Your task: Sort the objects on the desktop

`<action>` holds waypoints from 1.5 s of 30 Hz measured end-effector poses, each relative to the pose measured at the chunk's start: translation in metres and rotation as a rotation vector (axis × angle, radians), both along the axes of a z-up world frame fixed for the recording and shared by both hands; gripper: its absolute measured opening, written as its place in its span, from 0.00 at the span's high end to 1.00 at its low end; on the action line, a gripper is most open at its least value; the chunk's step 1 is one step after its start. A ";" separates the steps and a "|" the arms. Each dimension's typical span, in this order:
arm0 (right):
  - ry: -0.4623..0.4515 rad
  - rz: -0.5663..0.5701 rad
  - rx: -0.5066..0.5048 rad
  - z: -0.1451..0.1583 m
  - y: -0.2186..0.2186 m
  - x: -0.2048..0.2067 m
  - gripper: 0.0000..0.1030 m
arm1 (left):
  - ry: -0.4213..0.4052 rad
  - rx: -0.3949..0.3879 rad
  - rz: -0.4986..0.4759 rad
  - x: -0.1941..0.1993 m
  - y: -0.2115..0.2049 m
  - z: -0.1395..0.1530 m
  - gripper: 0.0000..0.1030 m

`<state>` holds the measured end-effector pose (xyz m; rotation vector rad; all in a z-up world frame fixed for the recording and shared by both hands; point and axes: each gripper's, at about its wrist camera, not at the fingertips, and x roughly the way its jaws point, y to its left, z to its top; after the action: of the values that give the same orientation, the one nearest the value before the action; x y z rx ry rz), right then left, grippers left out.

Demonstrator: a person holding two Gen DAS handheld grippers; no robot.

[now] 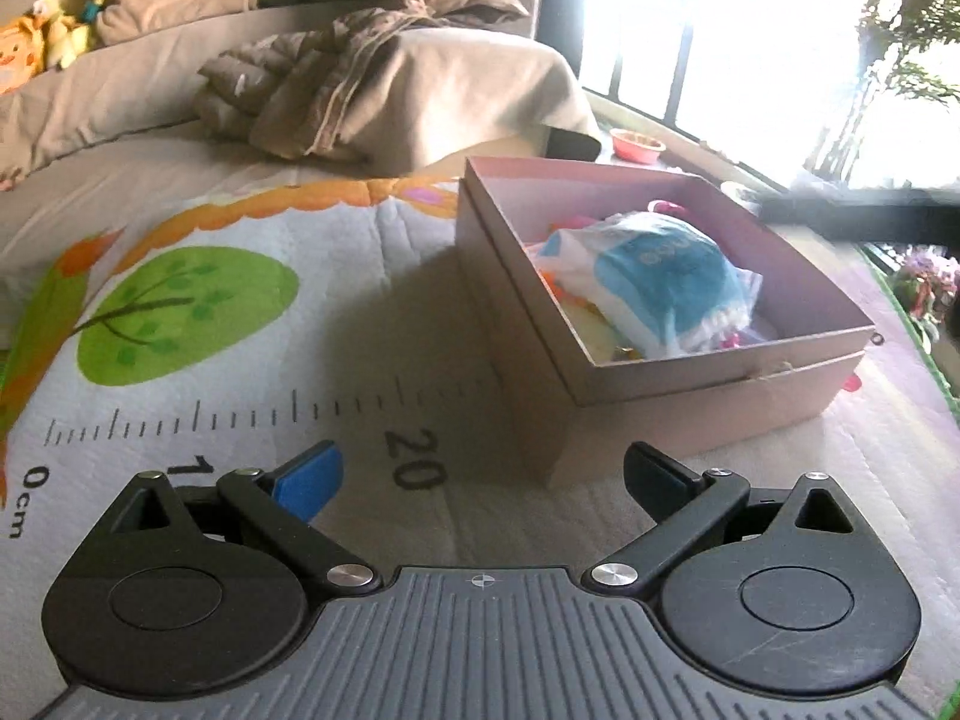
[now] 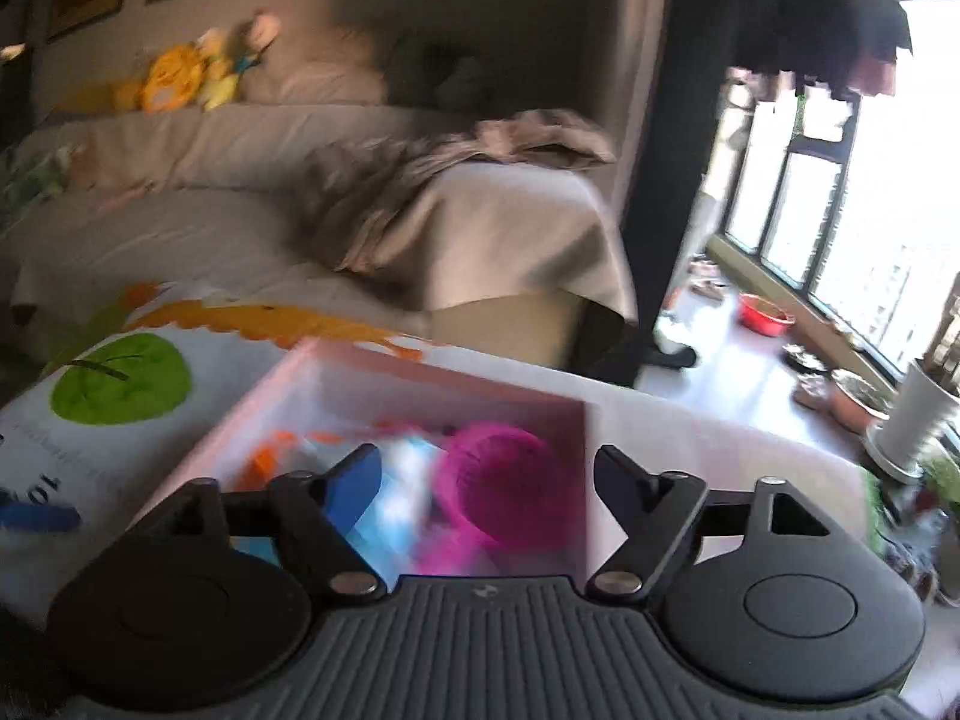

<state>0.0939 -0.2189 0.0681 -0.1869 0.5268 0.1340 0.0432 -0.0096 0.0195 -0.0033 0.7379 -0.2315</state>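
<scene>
Sunlight is pouring through the barred window (image 1: pixel 690 42) behind a sofa (image 1: pixel 150 96) draped in beige cloth, with plush toys (image 2: pixel 180 81) lining its back. A printed mat (image 1: pixel 198 312) with a green tree and a ruler scale is covering the surface. The pink box (image 1: pixel 678 402) is sitting open toward the mat's far right corner, its long axis running diagonally away. A blue-and-white packet (image 1: pixel 654 282) is lying inside, beside a blurred magenta cup (image 2: pixel 504 480). The left gripper (image 1: pixel 480 474) is hovering spread and empty; the right gripper (image 2: pixel 486 480) is hanging apart over the box, gripping nothing.
</scene>
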 end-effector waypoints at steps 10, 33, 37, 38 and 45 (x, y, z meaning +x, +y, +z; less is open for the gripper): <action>0.070 0.026 0.037 -0.040 -0.033 -0.048 0.17 | 0.000 0.032 0.005 0.010 -0.005 -0.001 0.00; 0.221 -0.172 0.133 -0.090 -0.021 -0.058 0.00 | -0.026 0.092 0.111 -0.031 -0.013 -0.019 0.00; 0.189 -0.174 0.116 -0.095 -0.018 -0.056 0.00 | -0.028 0.099 0.123 -0.035 -0.014 -0.018 0.00; 0.186 -0.176 0.122 -0.095 -0.018 -0.055 0.00 | -0.029 0.098 0.121 -0.036 -0.013 -0.018 0.00; 0.155 -0.202 0.114 -0.094 -0.014 -0.055 0.00 | -0.038 0.059 0.115 -0.036 -0.006 -0.019 0.00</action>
<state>0.0393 -0.2324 -0.0257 -0.0110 0.6877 -0.0192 0.0069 -0.0158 0.0004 0.0146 0.7038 -0.0997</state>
